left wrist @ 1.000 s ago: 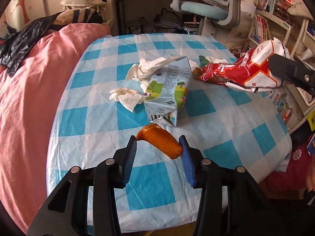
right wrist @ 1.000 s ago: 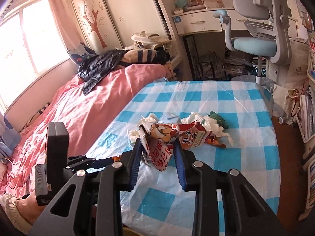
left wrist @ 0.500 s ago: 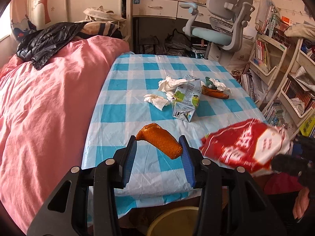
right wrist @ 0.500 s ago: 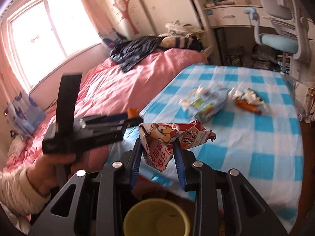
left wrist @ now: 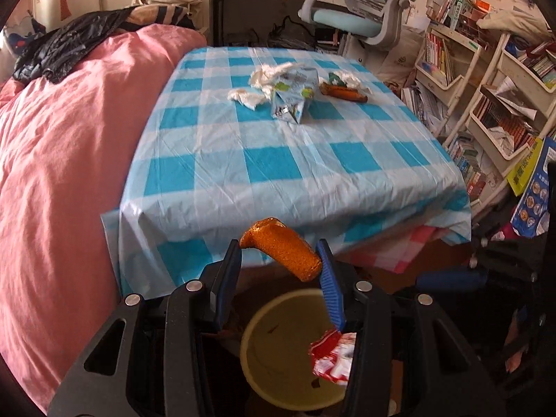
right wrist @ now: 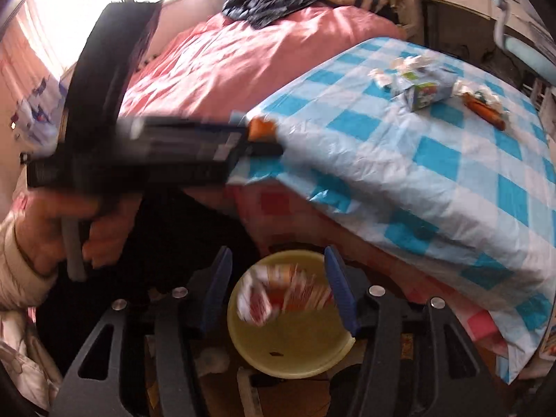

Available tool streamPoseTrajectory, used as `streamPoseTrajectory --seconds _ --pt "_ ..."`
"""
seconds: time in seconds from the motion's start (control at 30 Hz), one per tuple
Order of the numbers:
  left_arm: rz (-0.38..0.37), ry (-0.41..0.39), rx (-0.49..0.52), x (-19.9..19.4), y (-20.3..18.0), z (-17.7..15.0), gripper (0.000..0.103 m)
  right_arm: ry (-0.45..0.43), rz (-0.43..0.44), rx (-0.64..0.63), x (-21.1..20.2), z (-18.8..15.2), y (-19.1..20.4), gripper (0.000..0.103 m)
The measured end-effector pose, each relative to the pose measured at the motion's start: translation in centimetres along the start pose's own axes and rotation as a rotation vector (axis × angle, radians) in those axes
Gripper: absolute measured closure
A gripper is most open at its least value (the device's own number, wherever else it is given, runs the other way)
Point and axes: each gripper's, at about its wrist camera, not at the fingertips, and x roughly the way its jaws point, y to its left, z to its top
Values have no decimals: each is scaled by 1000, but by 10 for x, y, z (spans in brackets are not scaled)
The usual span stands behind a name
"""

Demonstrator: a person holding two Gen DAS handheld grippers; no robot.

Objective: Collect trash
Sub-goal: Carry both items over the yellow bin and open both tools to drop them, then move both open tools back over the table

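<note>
The left hand-held gripper (left wrist: pixel 279 260) was clenched on an orange snack stick (left wrist: pixel 281 248), just past the tabletop's (left wrist: pixel 278 160) near edge and above the yellow bin (left wrist: pixel 278 354) on the floor. The right hand-held gripper (right wrist: pixel 276 285) was opening over that bin, its pads clear of the red wrapper (right wrist: pixel 285 297) blurred inside the rim. A carton (left wrist: pixel 293 99) and tissues (left wrist: pixel 246 97) lay far across the tabletop, the pink bed (left wrist: pixel 69 139) close alongside.

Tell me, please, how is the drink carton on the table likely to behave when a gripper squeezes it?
The carton looks dented and creased, so it is probably empty, light and likely to crumple further. It lies on its side on the table, so tipping seems unlikely; its flat faces should not roll.
</note>
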Motion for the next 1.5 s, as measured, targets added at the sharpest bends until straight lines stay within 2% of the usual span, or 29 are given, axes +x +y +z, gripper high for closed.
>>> streamPoseTrajectory --seconds 0.03,0.13,0.17,0.23,0.3,0.37,0.43,0.53,0.67,0.87,0.93,1.07,1.2,1.33,1.5 --pt "-31 44 10 4 -4 -7 61 -32 -16 30 -6 -1 -5 39" --pt "-103 184 61 19 -18 -32 60 -121 -35 123 -22 0 -24 37" --pt "-106 211 76 22 -22 -39 60 -149 -44 145 -26 0 -28 36" --pt "-88 215 105 20 -28 -49 56 -189 -62 171 -32 2 -33 31" --pt "-58 155 115 12 -30 -48 46 -228 -79 187 -37 3 -35 30" --pt "-21 60 103 -3 -29 -42 33 -260 -90 198 -41 6 -37 30" --pt "2 -16 85 -18 -27 -36 29 -283 -102 198 -42 11 -38 30" --pt "20 -88 55 -35 -24 -28 23 -315 -128 194 -45 15 -39 30" --pt "21 -140 37 -53 -20 -12 17 -334 -163 178 -44 19 -37 30" --pt "-18 -198 9 -66 -14 1 14 -348 -216 130 -42 23 -30 29" --pt "-30 -223 -1 -69 -11 6 14 -354 -242 110 -41 24 -26 26" --pt "-25 -261 -22 -69 -10 23 14 -361 -281 77 -39 27 -21 25" --pt "31 -303 -43 -69 -9 43 14 -367 -318 47 -37 29 -17 25" --pt "119 -358 -93 -71 1 65 12 -371 -361 29 -35 33 -15 19" --pt "196 -378 -156 -68 24 91 10 -354 -387 25 -30 44 -23 17"
